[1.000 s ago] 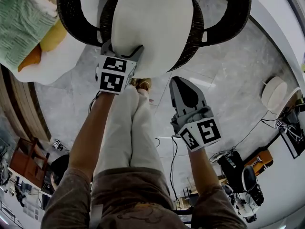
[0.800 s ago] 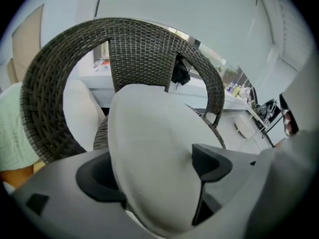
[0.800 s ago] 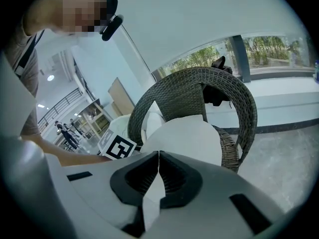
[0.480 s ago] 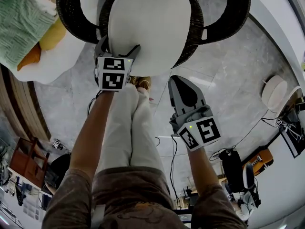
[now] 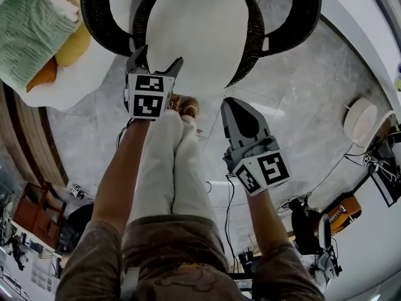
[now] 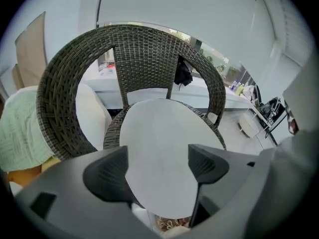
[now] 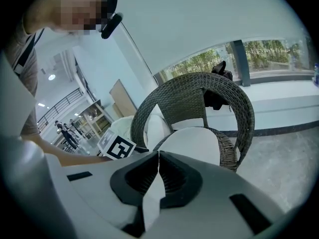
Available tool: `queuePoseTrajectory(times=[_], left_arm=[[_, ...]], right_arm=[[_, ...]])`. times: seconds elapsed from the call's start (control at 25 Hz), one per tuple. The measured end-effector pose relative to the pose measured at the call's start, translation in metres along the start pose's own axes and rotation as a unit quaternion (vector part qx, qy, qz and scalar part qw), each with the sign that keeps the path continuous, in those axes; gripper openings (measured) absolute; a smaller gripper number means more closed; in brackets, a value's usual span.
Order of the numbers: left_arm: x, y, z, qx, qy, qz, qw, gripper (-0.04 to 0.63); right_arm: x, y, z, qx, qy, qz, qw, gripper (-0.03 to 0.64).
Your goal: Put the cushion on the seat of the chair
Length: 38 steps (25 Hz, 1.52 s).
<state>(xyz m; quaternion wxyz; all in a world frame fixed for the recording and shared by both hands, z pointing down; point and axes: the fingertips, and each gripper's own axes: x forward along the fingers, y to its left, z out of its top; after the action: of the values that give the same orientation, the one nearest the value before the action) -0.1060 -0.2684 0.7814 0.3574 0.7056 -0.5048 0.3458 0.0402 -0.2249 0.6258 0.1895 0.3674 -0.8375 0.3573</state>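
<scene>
Wickerwork, dark and closely woven, forms the round-backed chair (image 5: pixel 100 17) in front of the person, and the round white cushion (image 5: pixel 197 33) lies flat on its seat, covering nearly all of it, with only a ring of weave showing round the edge.

The left gripper (image 5: pixel 155 61) hangs at the front left of the seat, pointing steeply down. Its jaws stand wide apart and have just been closing a little. The cushion's near edge shows in the gap between them, but neither pad presses on it. Its marker cube (image 5: pixel 149 96) sits just above the person's sandalled feet (image 5: pixel 185 108).

The right gripper (image 5: pixel 230 105) is held off to the right, clear of the chair and over the pale marbled floor (image 5: pixel 301 105). Its jaws are pressed together with nothing between them. From its own view the chair and cushion stand well ahead of the tips, with the left gripper's cube beside the seat.

The person stands close to the chair in white trousers (image 5: pixel 166 168). To the chair's left is a white upholstered seat (image 5: pixel 75 83) carrying a pale green knitted throw (image 5: pixel 28 27) and a yellow pillow (image 5: pixel 72 46). Far to the right, a round white object (image 5: pixel 360 121) sits on the floor near some cables.
</scene>
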Motion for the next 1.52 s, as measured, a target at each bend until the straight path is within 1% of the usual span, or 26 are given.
queuePoseTrajectory(times=[0.04,0.08,0.2,0.28,0.36,0.4,0.56,0.68,0.8,1.12,1.28,1.52], left_arm=[[-0.003,-0.003,0.002,-0.001,0.000,-0.003,1.0000,0.349],[-0.005,-0.005,0.004,-0.001,0.000,-0.005,1.0000,0.318],[-0.014,-0.011,0.011,0.008,-0.003,-0.002,1.0000,0.190],[-0.020,-0.013,0.016,0.014,-0.008,0.004,0.9999,0.078],[-0.026,-0.018,0.019,0.017,-0.010,0.006,0.9998,0.021],[-0.029,-0.021,0.020,0.017,-0.009,0.005,0.9998,0.006],[-0.050,-0.032,0.031,0.014,-0.011,0.003,0.9998,0.006],[-0.074,-0.035,0.043,0.007,-0.015,0.006,0.9999,0.006],[-0.106,-0.043,0.058,-0.003,-0.019,0.005,0.9998,0.006],[-0.206,-0.073,0.105,-0.012,-0.054,-0.020,0.9982,0.006],[-0.256,-0.096,0.124,0.001,-0.072,-0.039,0.9966,0.006],[-0.318,-0.131,0.141,0.039,-0.090,-0.079,0.9920,0.006]], right_arm=[[-0.001,0.001,0.001,-0.002,-0.001,0.000,1.000,0.020],[-0.003,0.002,0.003,-0.003,-0.002,0.000,1.000,0.020],[-0.007,0.005,0.009,-0.006,-0.007,0.001,1.000,0.020],[-0.010,0.007,0.012,-0.008,-0.008,0.002,1.000,0.020],[-0.013,0.009,0.013,-0.009,-0.006,0.003,1.000,0.020],[-0.016,0.010,0.013,-0.009,-0.005,0.005,1.000,0.020],[-0.028,0.019,0.022,-0.008,-0.003,0.008,1.000,0.020],[-0.039,0.031,0.037,-0.018,-0.004,0.013,1.000,0.020],[-0.057,0.043,0.058,-0.025,-0.011,0.017,0.999,0.020],[-0.110,0.083,0.105,-0.022,-0.041,0.027,0.999,0.020],[-0.141,0.098,0.126,-0.025,-0.058,0.029,0.998,0.020],[-0.180,0.124,0.146,-0.039,-0.076,0.035,0.996,0.020]])
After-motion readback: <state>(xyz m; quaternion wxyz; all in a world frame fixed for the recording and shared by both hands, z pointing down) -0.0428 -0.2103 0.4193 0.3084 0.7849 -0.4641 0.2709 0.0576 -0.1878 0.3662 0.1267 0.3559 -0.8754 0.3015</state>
